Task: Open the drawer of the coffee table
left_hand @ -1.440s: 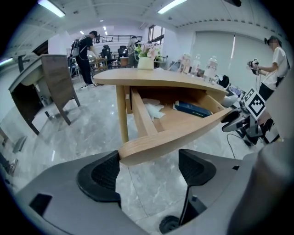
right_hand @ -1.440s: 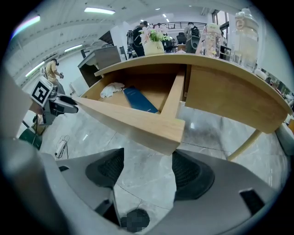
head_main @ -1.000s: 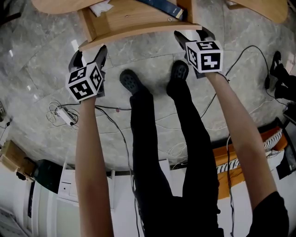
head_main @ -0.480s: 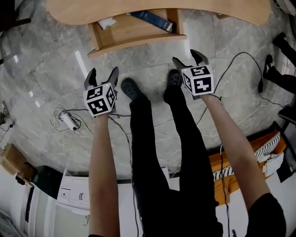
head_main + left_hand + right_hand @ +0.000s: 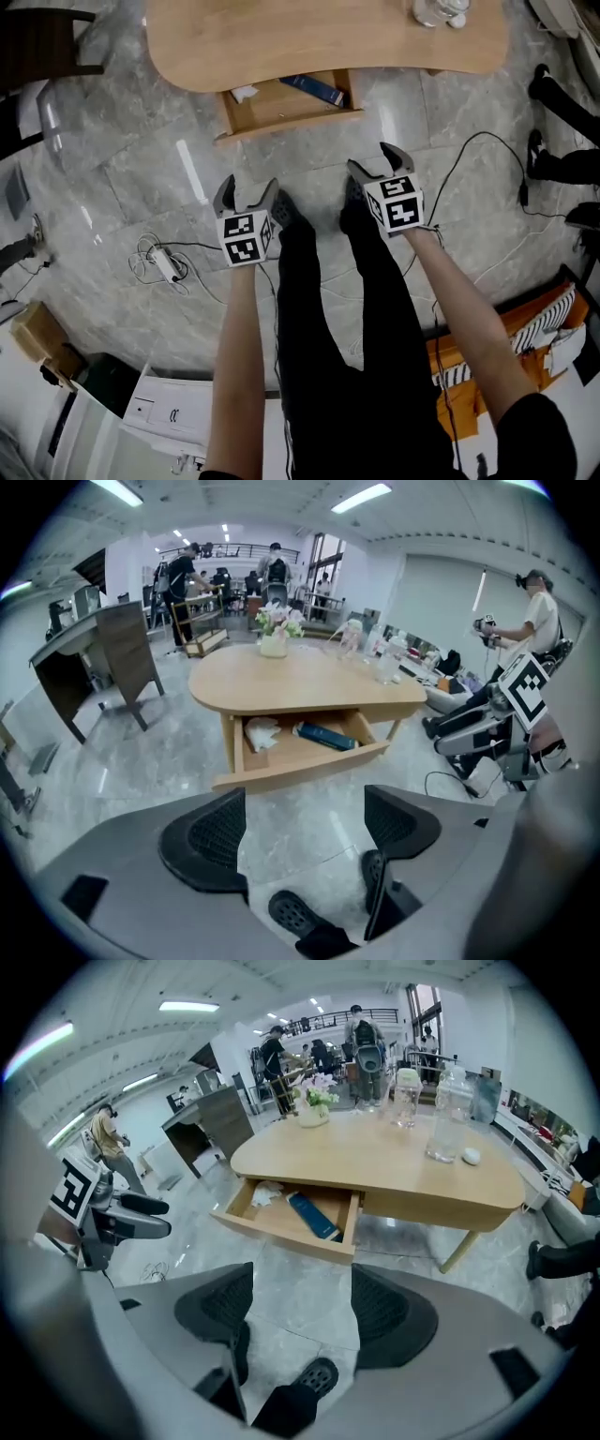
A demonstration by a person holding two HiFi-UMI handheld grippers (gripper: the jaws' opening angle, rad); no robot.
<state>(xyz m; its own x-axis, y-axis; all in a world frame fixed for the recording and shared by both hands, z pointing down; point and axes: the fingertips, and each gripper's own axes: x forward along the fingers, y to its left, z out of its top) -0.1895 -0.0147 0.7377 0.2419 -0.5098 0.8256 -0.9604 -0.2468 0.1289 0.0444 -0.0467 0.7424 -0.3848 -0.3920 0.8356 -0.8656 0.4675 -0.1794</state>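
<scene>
Drawer [image 5: 286, 108] is pulled out from under the desk [image 5: 319, 42] top. Blue book [image 5: 314, 89] and crumpled white paper [image 5: 244, 93] lie inside. Your left tool [image 5: 247, 189] and right tool [image 5: 372, 159] both have jaws spread with nothing between them. Both sit over the floor [image 5: 141, 169] by your shoes [image 5: 298, 917], well apart from the drawer front.

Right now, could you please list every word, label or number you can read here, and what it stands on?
No text is legible in any view.
Blue book in the drawer: cover print too blurred.
Bottles on the coffee table: labels too small.
White unit on the floor: mark too small.
Cubes on left gripper and right gripper: square patterns, no letters.
</scene>
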